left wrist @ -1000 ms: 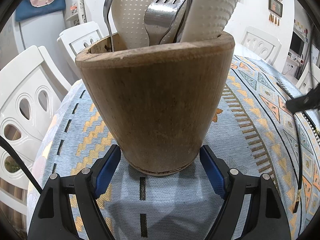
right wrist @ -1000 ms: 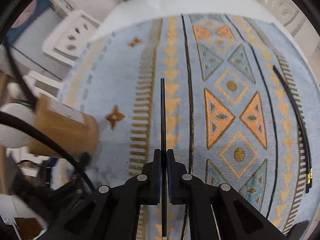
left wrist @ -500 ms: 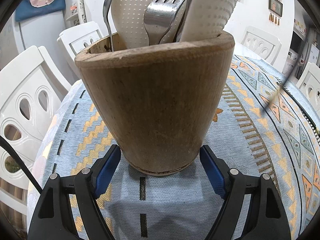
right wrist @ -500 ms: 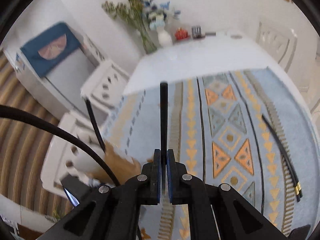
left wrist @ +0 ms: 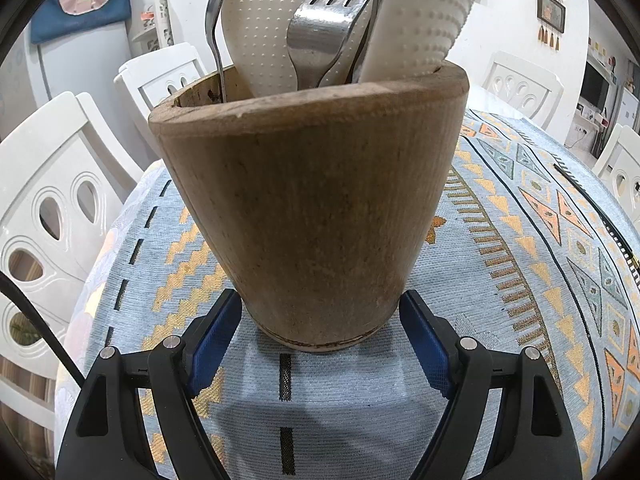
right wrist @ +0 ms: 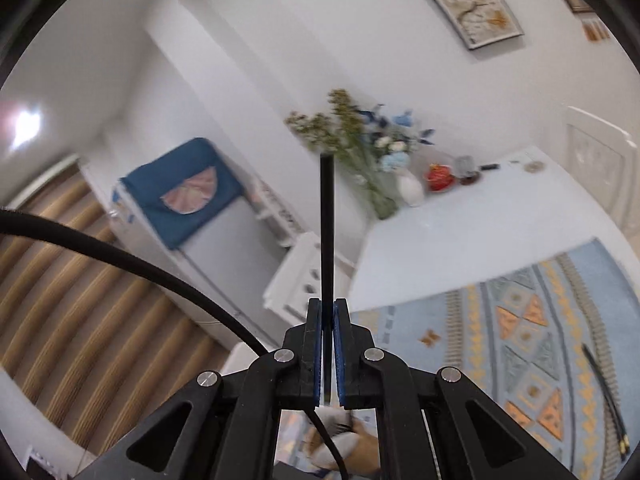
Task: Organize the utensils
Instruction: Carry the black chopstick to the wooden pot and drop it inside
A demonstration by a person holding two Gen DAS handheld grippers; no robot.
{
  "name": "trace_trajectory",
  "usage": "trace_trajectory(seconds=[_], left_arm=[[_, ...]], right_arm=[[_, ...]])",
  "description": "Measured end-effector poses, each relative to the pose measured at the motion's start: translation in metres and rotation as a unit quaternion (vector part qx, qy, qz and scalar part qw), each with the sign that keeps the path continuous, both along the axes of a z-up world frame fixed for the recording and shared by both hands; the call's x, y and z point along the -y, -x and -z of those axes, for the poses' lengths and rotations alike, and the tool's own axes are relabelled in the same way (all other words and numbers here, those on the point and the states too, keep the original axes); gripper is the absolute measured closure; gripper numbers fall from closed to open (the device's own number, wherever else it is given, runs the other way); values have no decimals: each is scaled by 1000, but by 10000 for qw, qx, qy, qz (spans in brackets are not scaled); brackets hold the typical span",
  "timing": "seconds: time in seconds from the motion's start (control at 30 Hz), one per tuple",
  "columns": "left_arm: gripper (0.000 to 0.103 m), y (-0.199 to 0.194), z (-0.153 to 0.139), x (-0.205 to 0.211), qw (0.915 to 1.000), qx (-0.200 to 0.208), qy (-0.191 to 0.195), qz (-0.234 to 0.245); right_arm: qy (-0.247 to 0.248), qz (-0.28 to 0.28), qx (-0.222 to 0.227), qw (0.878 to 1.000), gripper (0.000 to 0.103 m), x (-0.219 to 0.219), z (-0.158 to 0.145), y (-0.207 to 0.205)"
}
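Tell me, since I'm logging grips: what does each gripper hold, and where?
The right gripper pinches a black chopstick near one end. The left gripper clamps the wooden utensil cup at its base.

White chairs (left wrist: 60, 208) with teardrop cut-outs fill the left of the left wrist view. A patterned blue tablecloth (left wrist: 520, 280) covers the surface. In the right wrist view, a vase of flowers (right wrist: 360, 148) stands at centre, a blue cloth (right wrist: 180, 188) left of it.
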State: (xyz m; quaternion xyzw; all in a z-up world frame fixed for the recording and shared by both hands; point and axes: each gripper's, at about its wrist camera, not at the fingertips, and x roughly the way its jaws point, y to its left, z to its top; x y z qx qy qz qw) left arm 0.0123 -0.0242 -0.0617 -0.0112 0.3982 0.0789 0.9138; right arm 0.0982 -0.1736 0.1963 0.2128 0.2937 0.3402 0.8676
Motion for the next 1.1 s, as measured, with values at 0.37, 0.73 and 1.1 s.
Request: trace_trajectory(seconds=[0.37, 0.73, 1.1], left_arm=[[22, 0, 0, 0, 10000, -2, 1, 0], [22, -1, 0, -1, 10000, -4, 5, 0], [22, 0, -1, -2, 10000, -5, 10, 0]], right_arm=[[189, -457, -62, 9988, 98, -41, 16, 6], [859, -600, 47, 9945, 98, -79, 41, 13], [1465, -859, -26, 9855, 98, -111, 69, 16]])
